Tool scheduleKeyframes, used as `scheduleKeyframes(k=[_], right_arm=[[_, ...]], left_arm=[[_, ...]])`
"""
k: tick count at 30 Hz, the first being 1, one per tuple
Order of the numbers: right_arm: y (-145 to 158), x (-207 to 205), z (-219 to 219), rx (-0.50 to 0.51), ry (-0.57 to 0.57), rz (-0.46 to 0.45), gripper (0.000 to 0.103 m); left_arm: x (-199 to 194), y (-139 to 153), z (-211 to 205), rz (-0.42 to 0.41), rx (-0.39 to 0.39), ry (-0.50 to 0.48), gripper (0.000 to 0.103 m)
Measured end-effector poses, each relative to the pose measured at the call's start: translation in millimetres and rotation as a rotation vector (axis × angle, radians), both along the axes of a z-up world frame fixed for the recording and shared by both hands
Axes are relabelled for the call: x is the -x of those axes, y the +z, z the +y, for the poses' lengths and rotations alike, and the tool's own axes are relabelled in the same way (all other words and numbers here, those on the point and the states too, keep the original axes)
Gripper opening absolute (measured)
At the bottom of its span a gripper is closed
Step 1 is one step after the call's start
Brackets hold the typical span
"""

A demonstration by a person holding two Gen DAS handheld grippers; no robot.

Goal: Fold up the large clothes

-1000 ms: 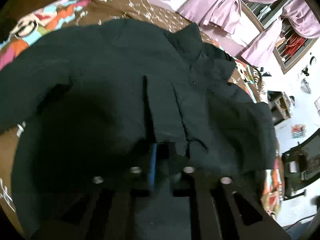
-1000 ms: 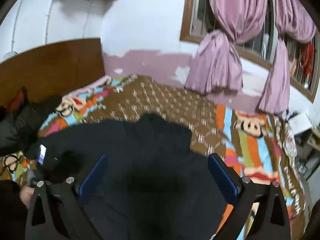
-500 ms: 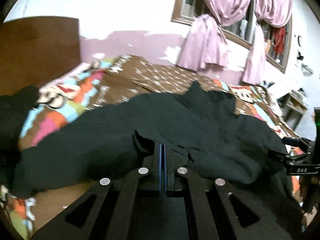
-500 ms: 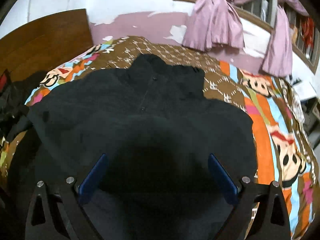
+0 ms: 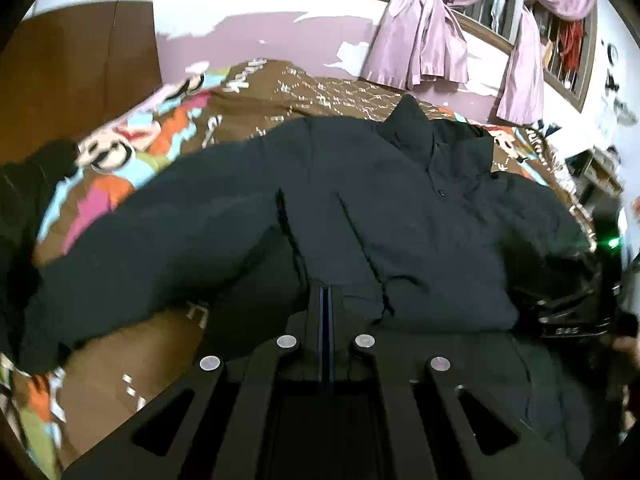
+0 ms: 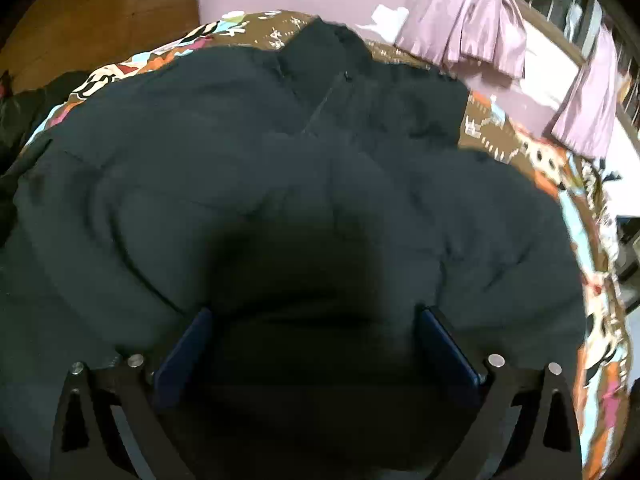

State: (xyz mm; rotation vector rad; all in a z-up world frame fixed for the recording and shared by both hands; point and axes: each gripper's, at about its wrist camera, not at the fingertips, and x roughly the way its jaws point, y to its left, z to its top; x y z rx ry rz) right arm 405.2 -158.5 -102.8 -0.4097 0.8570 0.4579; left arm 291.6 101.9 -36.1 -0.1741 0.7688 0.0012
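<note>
A bed with a brown, cartoon-patterned bedspread [image 5: 320, 96] is filling the room below a white-and-mauve wall, and it is carrying a large black jacket [image 5: 400, 208] spread across it. The jacket is lying front up, collar pointing away from both grippers toward the wall, one sleeve trailing off to the left of the left gripper [image 5: 326, 300].

That left gripper is pressing its blue pads fully together at the jacket's near edge; dark cloth is bunching around the tips, though whether any fabric is caught between them cannot be made out. The right gripper [image 6: 316, 320] is holding its jaws spread wide, hanging close over the jacket's body with the padded cloth lying under and between its two blue pads [image 6: 188, 340]; whether they are touching the cloth cannot be told.

Farther beyond the collar, knotted mauve curtains [image 5: 424, 40] are hanging at a barred window [image 5: 560, 52], and a wooden headboard [image 5: 80, 72] is standing off to the left.
</note>
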Motion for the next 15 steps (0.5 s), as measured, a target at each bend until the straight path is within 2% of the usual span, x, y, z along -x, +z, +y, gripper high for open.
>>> scheduleKeyframes(k=[4,6,7,9,11,13,15], right_arm=[[-12,2,1,-0.001,-0.010,-0.033,0.103],[-14,4,1,-0.002,-0.019,-0.055,0.103],[-15,6,1,-0.002,-0.019,-0.067,0.103],[-14,6,0,-0.009,-0.018,-0.072,0.103],[-13,6,-3,-0.022,-0.015,-0.067,0.103],[-11,6,-4,-0.029,-0.012,-0.062,0.103],[-7,6,-3,-0.023,-0.007,-0.055,0.103]], left_arm=[[12,4,16,-0.032,0.147,-0.021,0.001],[17,11,22,-0.043,0.182,-0.027,0.002],[20,13,27,-0.044,0.173,-0.013,0.004],[28,16,36,-0.039,0.167,0.021,0.019],[40,19,52,-0.054,0.200,0.073,0.059],[56,20,74,-0.086,0.238,0.142,0.066],[67,19,96,-0.082,0.240,0.211,0.066]])
